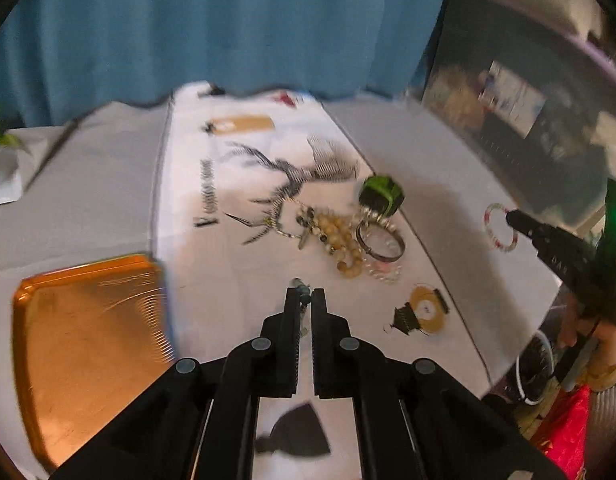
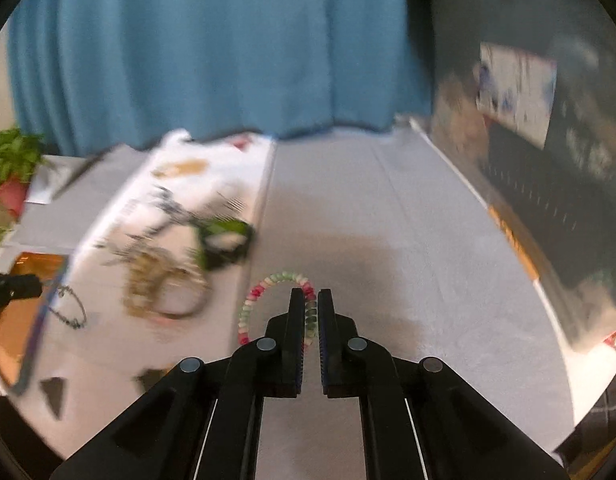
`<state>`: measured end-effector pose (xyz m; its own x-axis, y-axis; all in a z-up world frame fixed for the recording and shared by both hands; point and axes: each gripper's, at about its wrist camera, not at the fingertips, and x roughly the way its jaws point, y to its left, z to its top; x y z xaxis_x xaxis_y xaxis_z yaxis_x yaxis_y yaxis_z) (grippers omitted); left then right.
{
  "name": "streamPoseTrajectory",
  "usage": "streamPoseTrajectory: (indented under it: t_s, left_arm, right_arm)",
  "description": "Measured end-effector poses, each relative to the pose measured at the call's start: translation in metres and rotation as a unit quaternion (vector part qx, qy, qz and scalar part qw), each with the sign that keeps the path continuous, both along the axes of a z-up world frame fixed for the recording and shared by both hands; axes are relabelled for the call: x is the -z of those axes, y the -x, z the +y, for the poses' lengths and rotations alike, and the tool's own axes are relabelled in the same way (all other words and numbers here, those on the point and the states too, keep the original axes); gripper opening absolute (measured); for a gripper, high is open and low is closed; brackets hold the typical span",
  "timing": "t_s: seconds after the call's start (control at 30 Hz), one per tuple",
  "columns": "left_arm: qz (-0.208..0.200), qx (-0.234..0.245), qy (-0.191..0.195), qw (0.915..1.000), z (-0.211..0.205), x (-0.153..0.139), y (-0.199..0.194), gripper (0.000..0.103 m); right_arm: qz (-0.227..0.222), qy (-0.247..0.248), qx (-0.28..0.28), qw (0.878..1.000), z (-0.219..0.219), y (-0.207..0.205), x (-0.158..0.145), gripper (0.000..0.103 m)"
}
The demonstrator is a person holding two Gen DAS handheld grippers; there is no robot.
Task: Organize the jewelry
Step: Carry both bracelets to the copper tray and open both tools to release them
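My left gripper (image 1: 307,294) has its fingers (image 1: 292,320) clenched on a thin dark beaded chain (image 1: 303,300) that runs down the narrow gap between them, at lower centre of the left wrist view. In the right wrist view that same chain (image 2: 70,312) hangs as a small loop from the tip at the left edge of the frame. My right gripper (image 2: 312,298) has its fingers (image 2: 296,320) clamped on a pink, white and green beaded bracelet (image 2: 268,284), whose ring arcs up and to the left of the tips; in the left wrist view this bracelet (image 1: 496,232) sits at the right, at the tip of the right gripper (image 1: 512,216).

The surface (image 2: 388,220) is covered in pale grey cloth, with a white printed sheet bearing black branch drawings (image 1: 236,184) laid along it. On that sheet, right of centre in the left wrist view, lies a heap of cream and amber bead strands (image 1: 340,236), touching a dark metal bangle (image 1: 380,242), with a black and green pouch (image 1: 382,194) just above. A gold disc earring with dark fringe (image 1: 422,310) lies lower right of the heap. An orange glossy tray (image 1: 88,344) fills the lower left. A blue curtain (image 1: 208,32) hangs behind the surface, a green potted plant (image 2: 12,160) stands at the left edge, and the room to the right is dark and blurred.
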<state>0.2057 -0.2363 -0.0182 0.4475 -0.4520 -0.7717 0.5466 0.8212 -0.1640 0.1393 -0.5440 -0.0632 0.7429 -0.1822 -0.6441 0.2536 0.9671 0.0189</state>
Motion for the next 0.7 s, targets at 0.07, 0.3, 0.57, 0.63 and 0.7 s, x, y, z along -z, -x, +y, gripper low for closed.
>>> streamPoseTrajectory:
  t_s: [0.07,0.3,0.57,0.63,0.7]
  left_arm:
    - [-0.019,-0.009,-0.002,0.9998,0.017,-0.015,0.016,0.003]
    - [-0.056,-0.066,-0.024,0.9959,0.090,-0.032,0.058,0.003]
    - [-0.060,-0.114,-0.040,0.9909,0.163,-0.022,0.077,0.003]
    - [-0.059,-0.124,-0.040,0.9897,0.178,-0.019,0.074,0.003]
    - [-0.061,-0.133,-0.040,0.9884,0.192,-0.017,0.071,0.003]
  right_arm:
    - [-0.014,-0.004,-0.016,1.000,0.021,0.010,-0.017,0.007]
    - [-0.036,-0.025,-0.102,0.994,0.132,0.055,-0.046,0.007]
    - [-0.014,-0.049,-0.191,0.980,0.252,0.062,-0.039,0.007]
    - [-0.008,-0.049,-0.207,0.977,0.278,0.058,-0.037,0.007]
    - [-0.002,-0.050,-0.218,0.975,0.297,0.051,-0.036,0.007]
